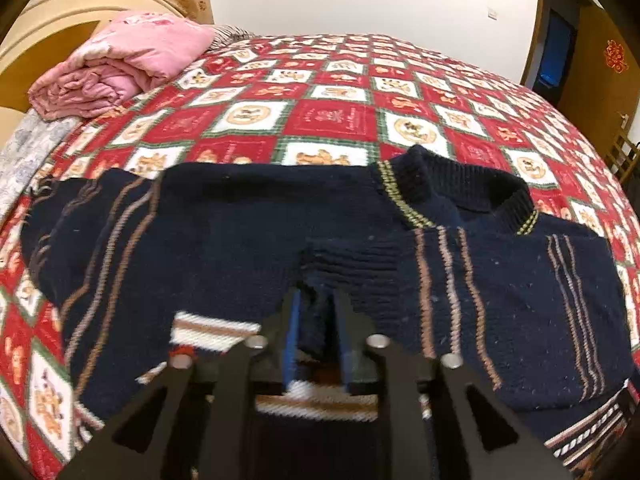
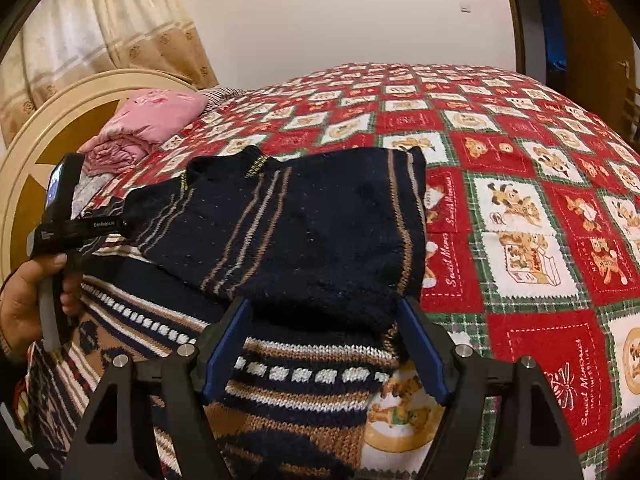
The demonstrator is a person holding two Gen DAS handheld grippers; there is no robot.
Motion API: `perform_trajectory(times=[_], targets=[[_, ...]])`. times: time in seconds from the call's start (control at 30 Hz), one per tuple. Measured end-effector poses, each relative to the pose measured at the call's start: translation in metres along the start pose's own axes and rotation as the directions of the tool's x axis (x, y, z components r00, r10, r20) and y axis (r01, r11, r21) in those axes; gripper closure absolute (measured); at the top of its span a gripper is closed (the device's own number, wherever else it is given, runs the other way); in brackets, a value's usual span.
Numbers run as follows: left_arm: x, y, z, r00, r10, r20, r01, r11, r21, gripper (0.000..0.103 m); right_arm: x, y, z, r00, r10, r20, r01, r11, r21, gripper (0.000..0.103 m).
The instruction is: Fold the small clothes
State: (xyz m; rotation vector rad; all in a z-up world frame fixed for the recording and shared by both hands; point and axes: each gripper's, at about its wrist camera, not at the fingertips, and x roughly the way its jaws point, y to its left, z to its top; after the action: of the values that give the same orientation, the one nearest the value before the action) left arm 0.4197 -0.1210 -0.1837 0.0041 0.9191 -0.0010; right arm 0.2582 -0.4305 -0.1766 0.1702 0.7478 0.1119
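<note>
Left tongs (image 1: 314, 320) pinching sweater (image 1: 240, 240) cuff, right tongs (image 2: 324, 344) spread, bedspread (image 2: 520, 320) lettered "Sweet Memories"

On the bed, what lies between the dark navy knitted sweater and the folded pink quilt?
Only bare red checked bedspread separates the dark navy knitted sweater from the folded pink quilt, clearest in the left wrist view.

Left tongs (image 1: 316, 320) pinch the navy sweater's (image 1: 224, 236) ribbed cuff (image 1: 352, 260).

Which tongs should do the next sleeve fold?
Left. The left tongs are already shut on the sleeve cuff of the navy sweater. The right tongs stand open, holding nothing.
</note>
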Motion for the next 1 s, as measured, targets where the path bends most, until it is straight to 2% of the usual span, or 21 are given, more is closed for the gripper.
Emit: perform_trajectory(times=[0.1, 0.13, 0.2, 0.33, 0.43, 0.47, 0.57, 0.63, 0.67, 0.73, 0.87, 1.0], targets=[[-0.009, 0.012, -0.007, 1.000, 0.019, 0.011, -0.019, 1.000, 0.001, 0.053, 0.001, 0.000, -0.003, 1.000, -0.003, 0.000, 0.003, 1.000, 0.000, 0.026], [-0.015, 0.019, -0.011, 0.999, 0.031, 0.025, -0.031, 0.999, 0.015, 0.051, 0.002, 0.000, -0.003, 1.000, -0.001, 0.000, 0.001, 1.000, 0.003, 0.026], [-0.021, 0.029, -0.016, 0.998, 0.054, 0.042, -0.055, 0.998, 0.037, 0.051, 0.001, -0.002, -0.003, 1.000, -0.001, 0.004, 0.001, 1.000, 0.007, 0.024], [-0.033, 0.073, -0.023, 0.991, 0.117, 0.067, -0.119, 0.992, 0.035, 0.051, -0.002, -0.008, -0.005, 1.000, -0.006, 0.026, 0.005, 1.000, 0.028, 0.023], [-0.038, 0.123, -0.017, 0.978, 0.190, 0.089, -0.189, 0.982, -0.025, 0.051, -0.013, -0.018, -0.005, 0.997, -0.019, 0.077, 0.012, 0.996, 0.088, 0.023], [-0.040, 0.150, -0.012, 0.972, 0.218, 0.090, -0.212, 0.975, -0.068, 0.051, -0.018, -0.020, -0.005, 0.995, -0.029, 0.096, 0.019, 0.994, 0.103, 0.023], [-0.040, 0.210, -0.002, 0.953, 0.292, 0.075, -0.278, 0.947, -0.159, 0.051, -0.032, -0.014, 0.000, 0.986, -0.100, 0.133, 0.085, 0.990, 0.112, 0.023], [-0.037, 0.249, 0.003, 0.937, 0.342, 0.065, -0.322, 0.923, -0.212, 0.051, -0.036, 0.004, 0.008, 0.986, -0.102, 0.135, 0.092, 0.993, 0.075, 0.023], [-0.033, 0.276, 0.007, 0.925, 0.376, 0.055, -0.351, 0.902, -0.252, 0.051, -0.037, 0.018, 0.012, 0.987, -0.091, 0.135, 0.086, 0.995, 0.042, 0.023], [-0.025, 0.313, 0.012, 0.915, 0.403, 0.033, -0.373, 0.872, -0.318, 0.051, -0.035, 0.051, 0.020, 0.989, -0.061, 0.133, 0.066, 0.997, -0.033, 0.023], [-0.007, 0.359, 0.018, 0.907, 0.421, -0.001, -0.383, 0.826, -0.414, 0.051, -0.015, 0.124, 0.036, 0.997, -0.002, 0.082, 0.017, 0.984, -0.179, 0.023], [0.003, 0.372, 0.023, 0.921, 0.391, 0.004, -0.347, 0.823, -0.450, 0.051, 0.013, 0.178, 0.040, 0.999, 0.043, 0.015, -0.038, 0.964, -0.263, 0.023]])
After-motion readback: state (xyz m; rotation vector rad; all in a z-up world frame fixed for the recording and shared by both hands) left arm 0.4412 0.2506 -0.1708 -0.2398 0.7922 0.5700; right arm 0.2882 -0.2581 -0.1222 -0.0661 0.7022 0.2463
